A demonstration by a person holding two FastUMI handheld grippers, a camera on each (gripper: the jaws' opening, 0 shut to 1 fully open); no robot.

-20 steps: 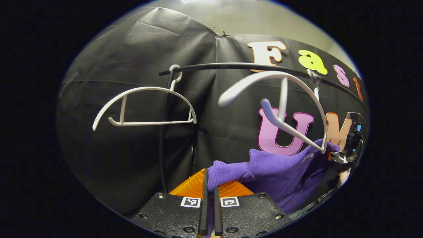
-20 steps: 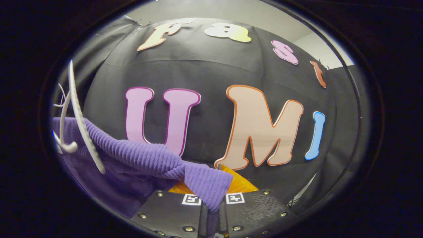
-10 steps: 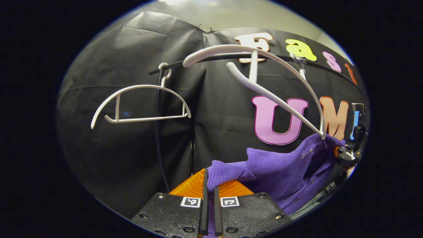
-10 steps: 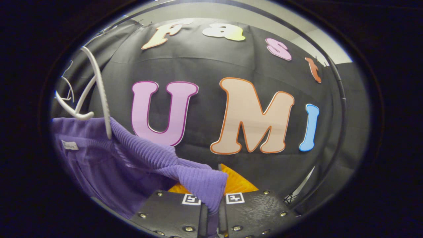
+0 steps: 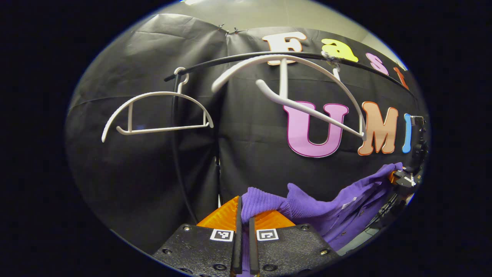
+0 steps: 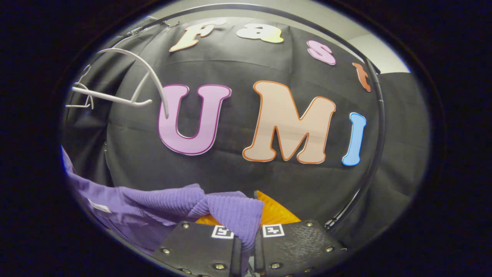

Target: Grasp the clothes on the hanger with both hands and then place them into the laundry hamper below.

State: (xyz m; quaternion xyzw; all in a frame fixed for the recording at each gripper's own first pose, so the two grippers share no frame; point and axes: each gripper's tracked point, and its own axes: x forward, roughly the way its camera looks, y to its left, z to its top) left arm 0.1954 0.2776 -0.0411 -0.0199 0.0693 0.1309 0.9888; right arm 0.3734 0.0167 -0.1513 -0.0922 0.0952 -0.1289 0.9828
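A purple ribbed garment (image 5: 330, 206) stretches between my two grippers, clear of its white hanger (image 5: 303, 80), which swings tilted on the black rail (image 5: 238, 59). My left gripper (image 5: 243, 231) is shut on one end of the cloth, which bunches over its fingers. In the left gripper view my right gripper (image 5: 399, 179) holds the other end at the far right. The right gripper view has my right gripper (image 6: 248, 246) shut on a purple fold (image 6: 230, 211), with the rest of the garment (image 6: 115, 200) sagging to the left below the bare hanger (image 6: 130, 82).
A second bare white hanger (image 5: 153, 115) hangs on the rail to the left, beside the rack's black upright (image 5: 177, 146). Another curved black rack tube (image 6: 378, 127) runs down at the right of the right gripper view. Black cloth wall stands close behind.
The garment has slid off the right hanger's end and dropped lower between the grippers. The freed hanger has swung up and away. Both grippers have moved down, still shut on the cloth.
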